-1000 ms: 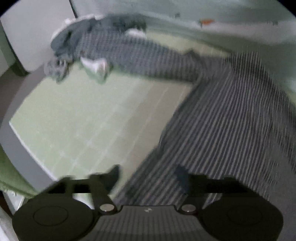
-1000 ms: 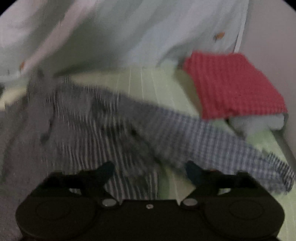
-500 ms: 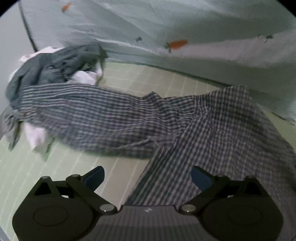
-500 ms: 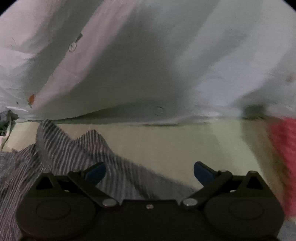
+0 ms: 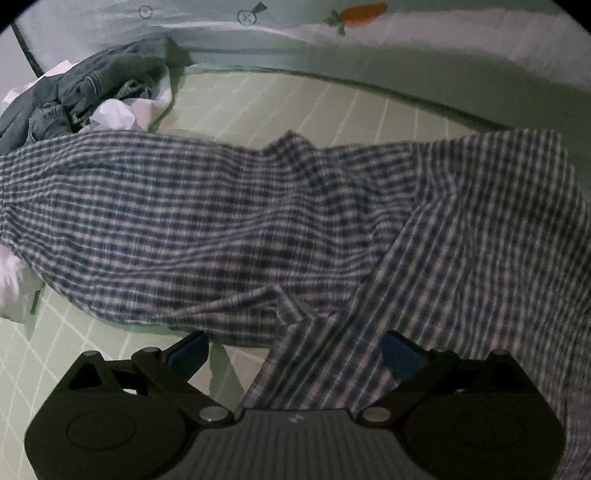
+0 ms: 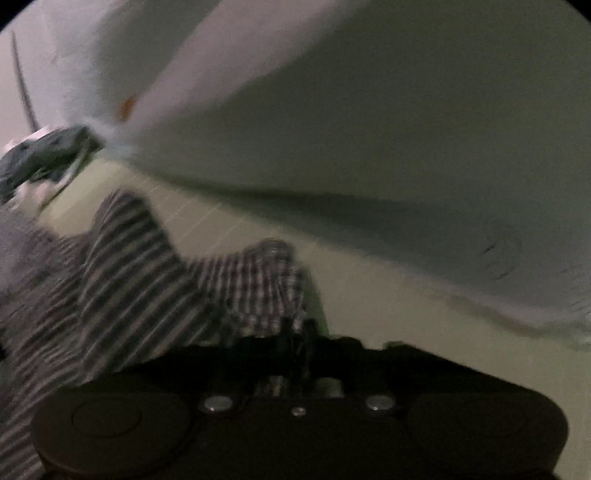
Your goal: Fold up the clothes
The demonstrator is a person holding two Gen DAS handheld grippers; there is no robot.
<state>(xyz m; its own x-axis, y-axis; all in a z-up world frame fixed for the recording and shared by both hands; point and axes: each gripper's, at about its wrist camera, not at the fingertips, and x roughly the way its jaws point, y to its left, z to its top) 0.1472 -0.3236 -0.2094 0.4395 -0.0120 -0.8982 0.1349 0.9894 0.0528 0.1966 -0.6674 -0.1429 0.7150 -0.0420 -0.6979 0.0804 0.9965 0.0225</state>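
On the mat, right tool [image 6: 295,332] pinches checked shirt [image 6: 255,280]; left tool [image 5: 293,350] gapes wide.

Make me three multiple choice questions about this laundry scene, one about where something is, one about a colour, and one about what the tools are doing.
1. Where does the crumpled pile of grey-blue and white clothes lie in the left wrist view?
A. upper left, beyond the shirt
B. between the left tool's fingers
C. lower right corner

2. What colour is the carrot print on the pale hanging sheet?
A. purple
B. orange
C. black

3. How do the two tools stand?
A. both open
B. both shut
C. left tool open, right tool shut on the blue-and-white checked shirt

Answers:
1. A, the pile sits at the far left edge of the pale green gridded sheet, past the checked cloth.
2. B, the carrot body is orange with a green top.
3. C, the left fingers stand wide apart over the cloth, while the right ones meet on a bunched fold.
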